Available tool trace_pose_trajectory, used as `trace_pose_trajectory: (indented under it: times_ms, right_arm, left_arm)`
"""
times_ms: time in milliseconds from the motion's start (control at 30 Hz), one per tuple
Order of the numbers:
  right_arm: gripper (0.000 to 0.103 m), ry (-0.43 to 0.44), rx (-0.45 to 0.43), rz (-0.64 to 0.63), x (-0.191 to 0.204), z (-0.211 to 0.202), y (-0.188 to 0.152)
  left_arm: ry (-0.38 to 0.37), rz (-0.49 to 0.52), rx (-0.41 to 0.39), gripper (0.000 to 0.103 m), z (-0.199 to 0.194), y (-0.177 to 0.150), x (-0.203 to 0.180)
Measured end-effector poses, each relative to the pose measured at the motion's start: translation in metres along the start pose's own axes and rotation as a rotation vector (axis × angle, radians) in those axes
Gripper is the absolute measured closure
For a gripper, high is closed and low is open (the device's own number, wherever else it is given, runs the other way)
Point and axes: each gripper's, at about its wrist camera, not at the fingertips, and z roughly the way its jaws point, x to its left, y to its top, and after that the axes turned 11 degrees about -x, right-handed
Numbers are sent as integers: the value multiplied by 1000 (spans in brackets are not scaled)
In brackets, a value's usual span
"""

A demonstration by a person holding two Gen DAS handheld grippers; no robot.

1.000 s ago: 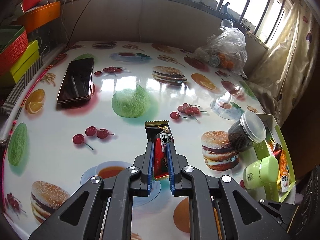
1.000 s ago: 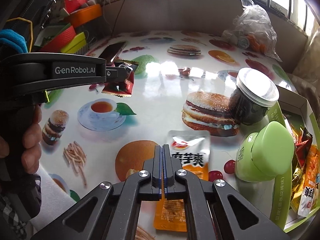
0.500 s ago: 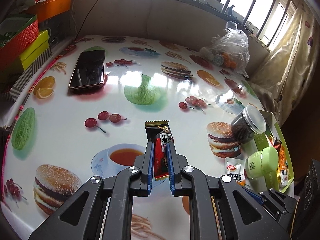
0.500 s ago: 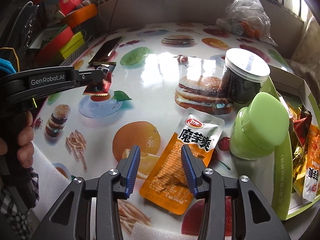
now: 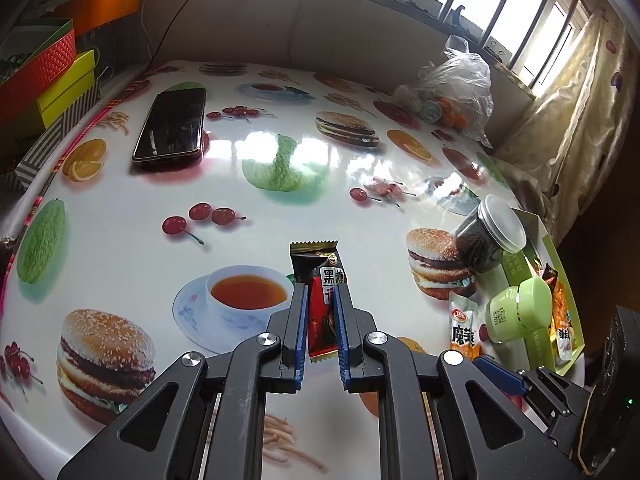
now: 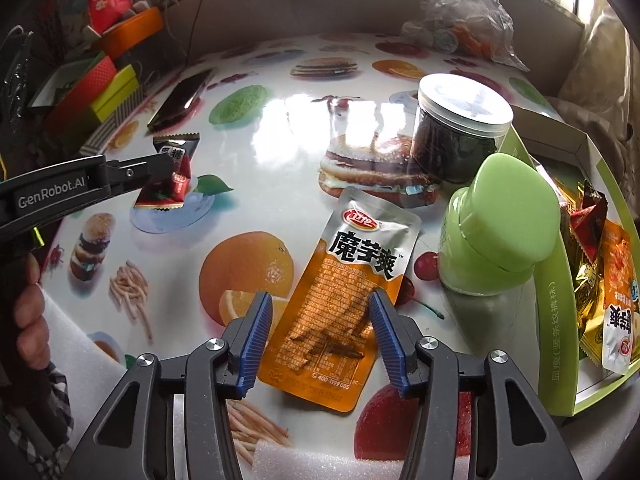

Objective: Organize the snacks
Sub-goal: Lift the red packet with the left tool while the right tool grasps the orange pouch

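Observation:
My left gripper (image 5: 320, 294) is shut on a black and red snack bar (image 5: 320, 280) and holds it above the printed table; both also show in the right wrist view, gripper (image 6: 170, 166) and bar (image 6: 170, 180). My right gripper (image 6: 320, 306) is open, its jaws on either side of an orange and silver snack pouch (image 6: 340, 292) that lies flat on the table. The pouch also shows in the left wrist view (image 5: 462, 326). A green box (image 6: 560, 320) at the right holds several snack packets (image 6: 608, 280).
A green lidded jar (image 6: 500, 228) and a clear jar of dark contents (image 6: 460, 136) stand by the box. A phone (image 5: 172, 126) lies at the far left. A plastic bag (image 5: 452, 88) sits at the back. Coloured boxes (image 5: 40, 76) stack off the left edge.
My right gripper went from shut to wide open around the orange pouch. My left gripper kept hold of the snack bar and pulled back over the table.

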Motion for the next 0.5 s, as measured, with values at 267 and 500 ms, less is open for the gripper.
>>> trace_pose_trajectory:
  times_ms: [267,500]
  right_arm:
    - [55,-27,-26,-33,3,1,-2]
    - [73,-17,-37,-28,0,-4,-4]
  left_arm:
    - [-10,1,9,90,2,-1,-3]
    - [-17,7,12,90,3,-1,-9]
